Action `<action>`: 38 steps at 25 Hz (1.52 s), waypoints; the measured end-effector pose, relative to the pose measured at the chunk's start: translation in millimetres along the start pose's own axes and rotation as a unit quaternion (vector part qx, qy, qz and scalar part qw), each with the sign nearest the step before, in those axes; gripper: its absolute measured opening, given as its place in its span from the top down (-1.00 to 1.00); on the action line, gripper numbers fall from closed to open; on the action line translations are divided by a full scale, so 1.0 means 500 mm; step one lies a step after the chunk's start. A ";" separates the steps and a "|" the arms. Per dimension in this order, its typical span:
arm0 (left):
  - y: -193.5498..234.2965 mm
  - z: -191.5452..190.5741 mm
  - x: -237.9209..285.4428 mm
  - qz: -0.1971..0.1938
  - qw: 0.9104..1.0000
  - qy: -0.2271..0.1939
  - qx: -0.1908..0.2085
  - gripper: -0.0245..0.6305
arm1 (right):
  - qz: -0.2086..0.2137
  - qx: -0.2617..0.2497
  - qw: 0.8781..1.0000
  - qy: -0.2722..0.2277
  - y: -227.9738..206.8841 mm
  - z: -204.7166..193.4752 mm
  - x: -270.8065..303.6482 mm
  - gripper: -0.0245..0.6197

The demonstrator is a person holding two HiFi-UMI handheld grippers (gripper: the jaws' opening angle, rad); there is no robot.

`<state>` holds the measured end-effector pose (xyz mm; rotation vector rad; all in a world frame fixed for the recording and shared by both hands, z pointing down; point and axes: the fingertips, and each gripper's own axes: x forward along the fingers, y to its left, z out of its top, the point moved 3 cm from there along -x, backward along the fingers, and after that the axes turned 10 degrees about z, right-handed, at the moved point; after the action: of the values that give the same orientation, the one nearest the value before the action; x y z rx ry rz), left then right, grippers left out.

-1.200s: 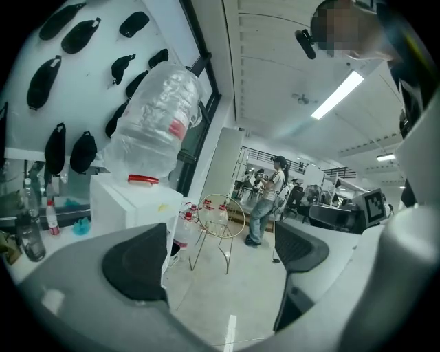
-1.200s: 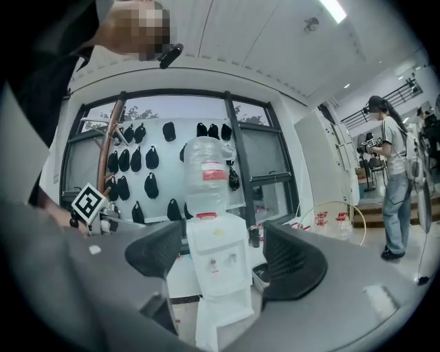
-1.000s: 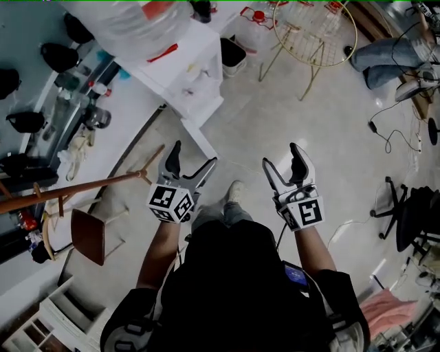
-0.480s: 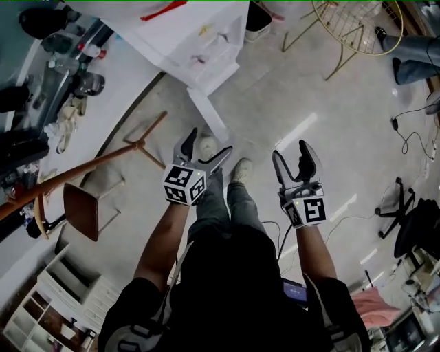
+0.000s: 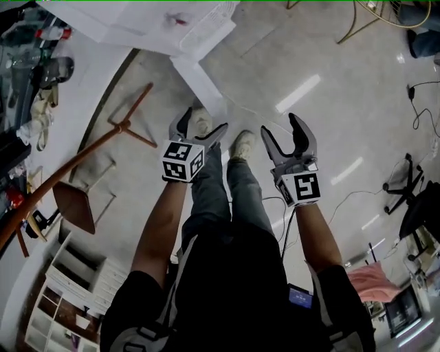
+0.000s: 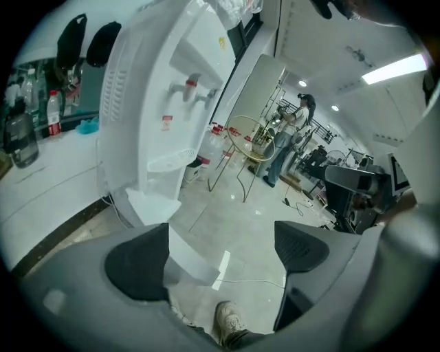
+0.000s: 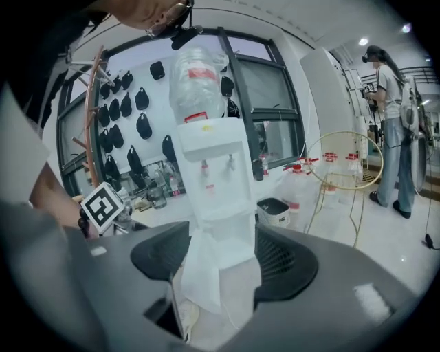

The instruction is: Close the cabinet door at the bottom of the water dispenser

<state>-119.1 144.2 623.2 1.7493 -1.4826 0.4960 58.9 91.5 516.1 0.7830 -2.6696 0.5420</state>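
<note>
The white water dispenser [image 6: 165,103] [image 7: 210,165] stands ahead and runs off the top edge of the head view [image 5: 165,20]. Its bottom cabinet door [image 5: 199,79] [image 6: 189,258] [image 7: 206,275] swings out over the floor, open. My left gripper [image 5: 201,124] [image 6: 220,251] is open and empty, just short of the door's free edge. My right gripper [image 5: 280,125] [image 7: 220,265] is open beside it and points at the door. Its jaws have just been closing a little, with nothing between them. Neither gripper touches the door.
A wooden coat stand [image 5: 82,165] and a chair [image 5: 72,206] stand at the left, with a white shelf unit [image 5: 69,289] below them. Right of the dispenser are a gold wire table [image 6: 251,137], water jugs [image 7: 302,182], a bin [image 7: 273,210] and a standing person [image 7: 392,124]. My shoes [image 5: 242,144] are under the grippers.
Both grippers have sunk toward the floor and now sit near the open door. The dispenser has slid to the top of the head view.
</note>
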 end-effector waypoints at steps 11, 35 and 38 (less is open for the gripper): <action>0.058 -0.139 0.122 -0.003 0.997 0.076 -0.019 -0.55 | -0.005 0.041 0.997 0.060 -0.010 -0.163 0.028 0.04; 0.046 -0.201 0.204 -0.023 0.990 0.141 -0.013 -0.55 | -0.020 0.092 0.994 0.062 -0.048 -0.199 0.030 0.13; 0.038 -0.200 0.209 -0.020 0.989 0.147 -0.009 -0.55 | -0.025 0.103 0.993 0.058 -0.062 -0.196 0.020 0.13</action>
<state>-93.2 152.2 766.6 1.6097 -1.2391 0.6855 85.9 105.6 614.8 0.8428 -2.5076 0.8330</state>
